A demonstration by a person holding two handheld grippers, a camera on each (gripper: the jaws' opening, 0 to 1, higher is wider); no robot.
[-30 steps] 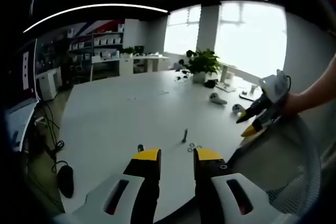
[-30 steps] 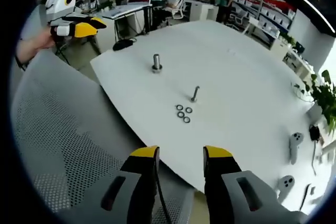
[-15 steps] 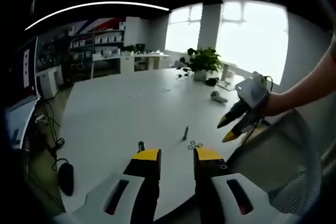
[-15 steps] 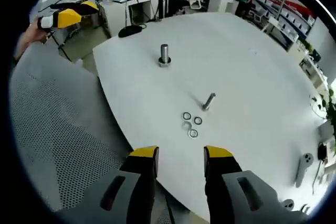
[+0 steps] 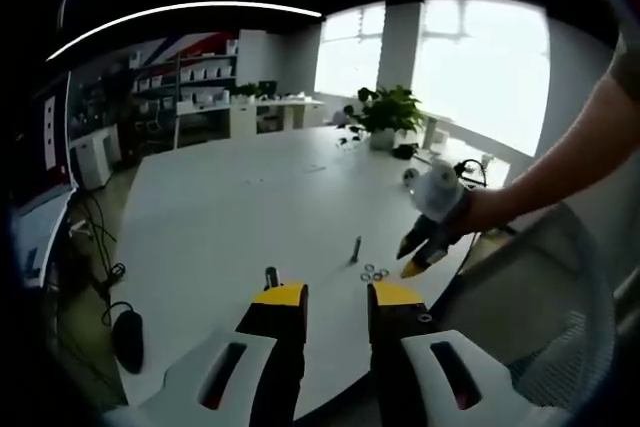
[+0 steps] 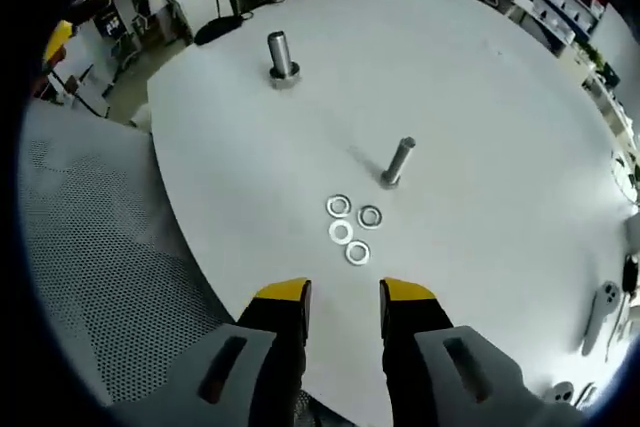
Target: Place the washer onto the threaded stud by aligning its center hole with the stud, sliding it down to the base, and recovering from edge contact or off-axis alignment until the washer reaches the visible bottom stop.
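Note:
Several small metal washers lie in a cluster on the white table, just in front of a thin upright threaded stud. My right gripper hovers above the table's near edge, short of the washers, open with nothing between its jaws. In the left gripper view the right gripper, held by a hand, points down beside the washers and the stud. My left gripper is open and holds nothing, back at the table edge.
A thicker upright bolt stands farther left on the table, and it also shows close to my left jaw as the thick bolt. A grey mesh chair sits under the table edge. Game controllers and a plant are at the far side.
The right gripper has moved in over the table toward the washers, which now look nearer and larger. Its jaws stand slightly closer together. The left gripper has stayed put.

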